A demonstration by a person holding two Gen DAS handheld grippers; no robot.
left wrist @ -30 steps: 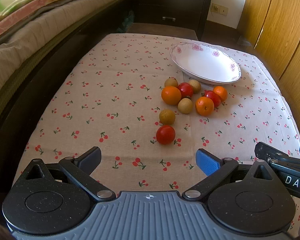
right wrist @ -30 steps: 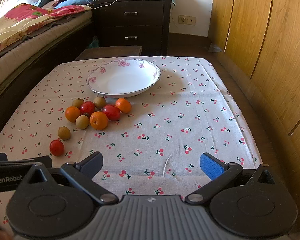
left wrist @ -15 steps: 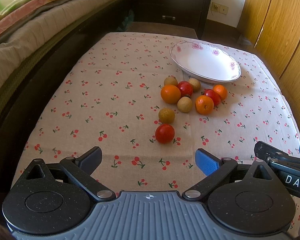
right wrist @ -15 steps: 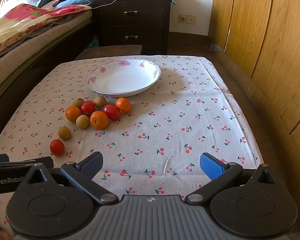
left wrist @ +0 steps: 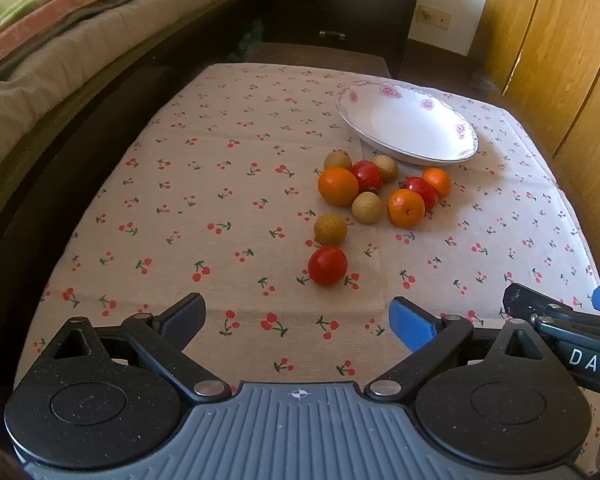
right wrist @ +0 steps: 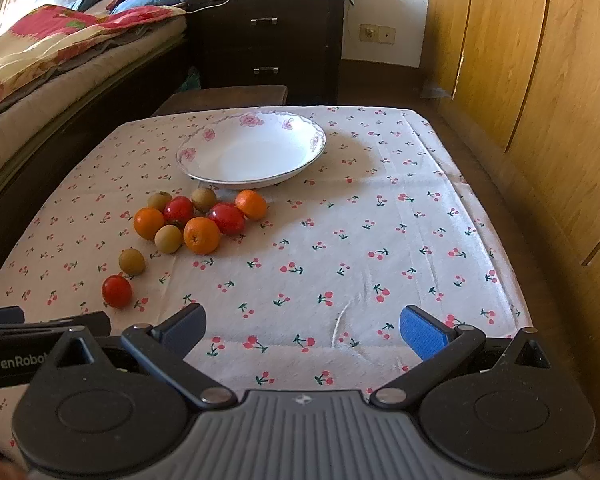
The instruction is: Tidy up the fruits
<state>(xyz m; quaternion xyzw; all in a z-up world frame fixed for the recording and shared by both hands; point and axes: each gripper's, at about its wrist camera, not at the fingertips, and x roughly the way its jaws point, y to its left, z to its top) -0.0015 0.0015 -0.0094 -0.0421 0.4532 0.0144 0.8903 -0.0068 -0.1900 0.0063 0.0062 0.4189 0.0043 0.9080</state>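
Several small fruits lie in a cluster on the cherry-print tablecloth [left wrist: 220,208]: oranges [left wrist: 338,186], red tomatoes [left wrist: 327,266] and tan round fruits [left wrist: 330,229]. An empty white floral bowl [left wrist: 406,124] stands just behind them; it also shows in the right wrist view [right wrist: 252,152]. My left gripper [left wrist: 300,316] is open and empty, with the nearest tomato just ahead of it. My right gripper [right wrist: 302,330] is open and empty, to the right of the fruits [right wrist: 201,235].
A bed [right wrist: 60,64] runs along the left side of the table. A dark dresser [right wrist: 268,40] stands behind it. Wooden wardrobe doors [right wrist: 520,80] line the right. The right gripper's side [left wrist: 572,328] shows at the lower right of the left wrist view.
My left gripper has crept slightly forward toward the fruits. The right gripper has barely moved. Both stay open.
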